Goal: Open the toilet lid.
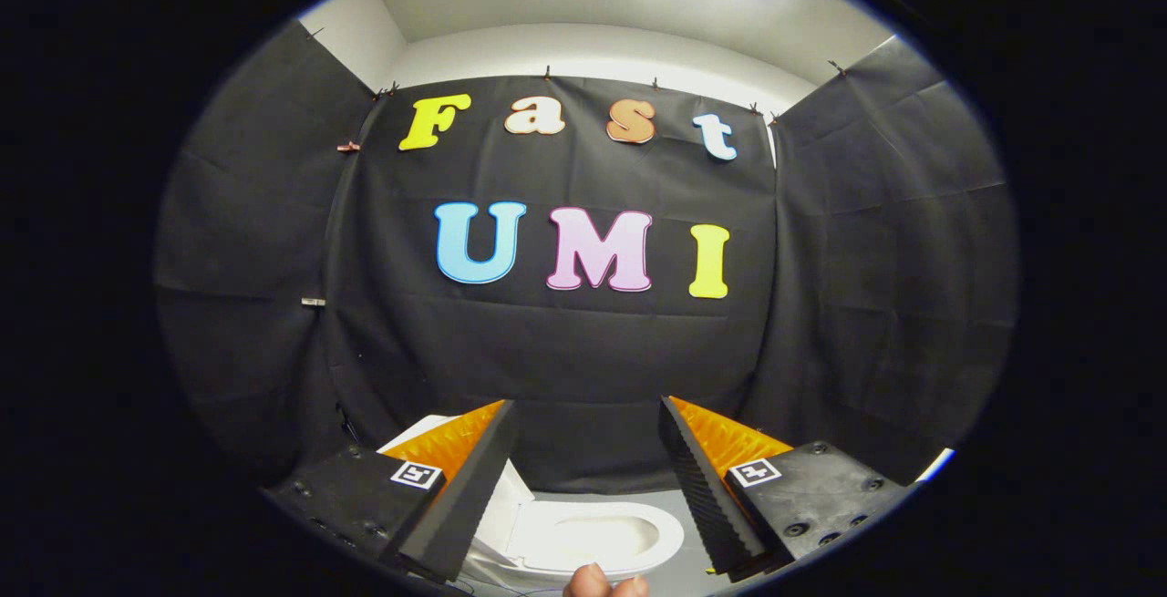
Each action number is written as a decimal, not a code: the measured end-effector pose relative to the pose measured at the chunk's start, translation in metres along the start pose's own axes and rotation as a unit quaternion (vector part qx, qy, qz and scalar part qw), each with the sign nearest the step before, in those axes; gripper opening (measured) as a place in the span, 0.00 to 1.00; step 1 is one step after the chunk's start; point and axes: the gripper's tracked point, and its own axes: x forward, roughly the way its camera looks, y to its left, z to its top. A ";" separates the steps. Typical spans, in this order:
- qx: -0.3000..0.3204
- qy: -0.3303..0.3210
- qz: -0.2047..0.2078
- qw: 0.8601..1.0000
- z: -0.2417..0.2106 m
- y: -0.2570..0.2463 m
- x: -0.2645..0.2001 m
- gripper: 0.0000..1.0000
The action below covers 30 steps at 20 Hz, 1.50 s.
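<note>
Toilet lid: the white panel (pixel 492 497) rising at the left of the bowl, partly hidden behind the left finger; it looks already tipped up off the seat, though how far it leans back cannot be told.
Toilet: the white seat ring and bowl (pixel 597 535) lie low between the fingers and beyond them, in front of the black cloth wall (pixel 583 351).
Gripper: the gripper (pixel 588 415) is held wide apart, its fingers (pixel 469 478) splayed with nothing between them and touching nothing.
Direction: the toilet sits below and ahead of the fingertips, which point over it at the wall; the lid is nearer the left finger than the right.
Long axis: the bowl's oval appears to run left to right across the gap, with the lid at its left end, so the hinge is probably on that side.
Hand: fingertips of a person's hand (pixel 604 584) show just under the bowl's near rim.
Room: grey floor (pixel 679 510) shows to the right of the bowl; the wall stands close behind, so any further swing of the lid likely has little room.
Judgement: the bowl stands uncovered, so the task seems done or nearly so.
</note>
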 end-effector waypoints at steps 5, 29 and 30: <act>-0.003 -0.015 -0.016 1.000 0.012 -0.021 -0.008 0.99; 0.004 0.004 -0.011 1.000 0.005 -0.013 -0.008 0.98; 0.002 0.005 -0.010 1.000 0.005 -0.011 -0.009 0.99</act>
